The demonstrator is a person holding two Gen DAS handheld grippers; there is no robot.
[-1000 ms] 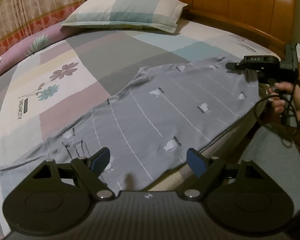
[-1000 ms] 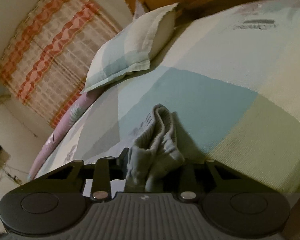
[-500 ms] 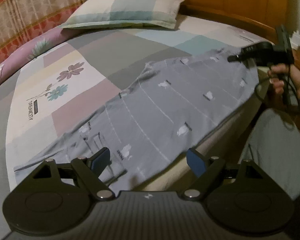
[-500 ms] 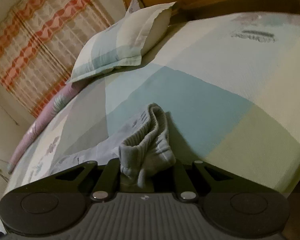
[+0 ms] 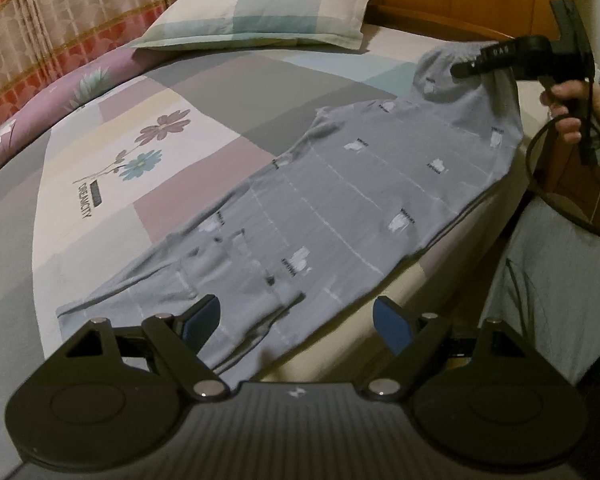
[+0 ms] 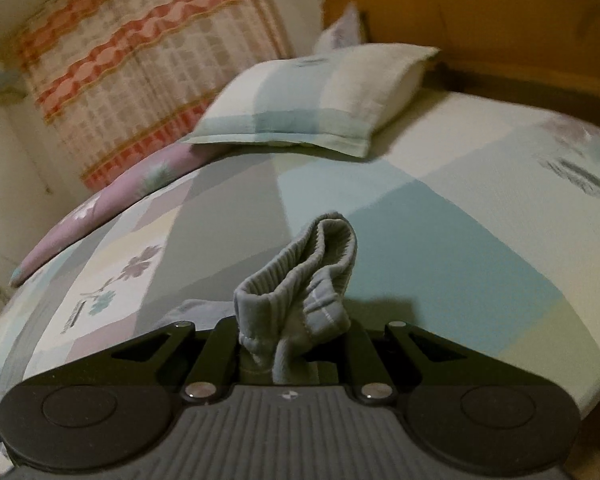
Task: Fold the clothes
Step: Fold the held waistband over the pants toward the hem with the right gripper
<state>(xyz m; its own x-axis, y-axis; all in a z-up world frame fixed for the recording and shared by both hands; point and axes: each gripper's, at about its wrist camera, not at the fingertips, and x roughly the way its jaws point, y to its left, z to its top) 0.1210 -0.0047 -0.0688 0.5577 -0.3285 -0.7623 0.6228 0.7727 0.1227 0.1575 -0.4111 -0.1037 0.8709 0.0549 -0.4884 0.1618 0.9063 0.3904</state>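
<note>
Fingers first: the right gripper (image 6: 288, 354) is pinched tight on the ribbed cuff (image 6: 300, 276) of the grey pants (image 5: 364, 200), so a wad of bunched fabric pokes out past the jaws. In the left wrist view you can see that same gripper up near the headboard-side corner of the bed (image 5: 100, 168), with the cuff end lifted clear of the sheet and a hand (image 5: 580, 108) wrapped round the handle. My guess is it's raised like that so the leg can be carried over and laid back on the rest.

Left gripper (image 5: 296, 316) is spread wide with nothing between the blue pads (image 5: 388, 324). It hangs just over the waist end, where the drawstrings are, near the bed's near edge. Looks like it's lining up to grab or pin that end so the whole thing doesn't slide when the other end gets pulled.

The pants themselves lie stretched diagonally along the near side edge of the bed, mostly flat, partly hanging toward the edge. The pillow (image 5: 256, 12) sits at the head end, well apart from all this, so there's plenty of bare sheet to fold onto
</note>
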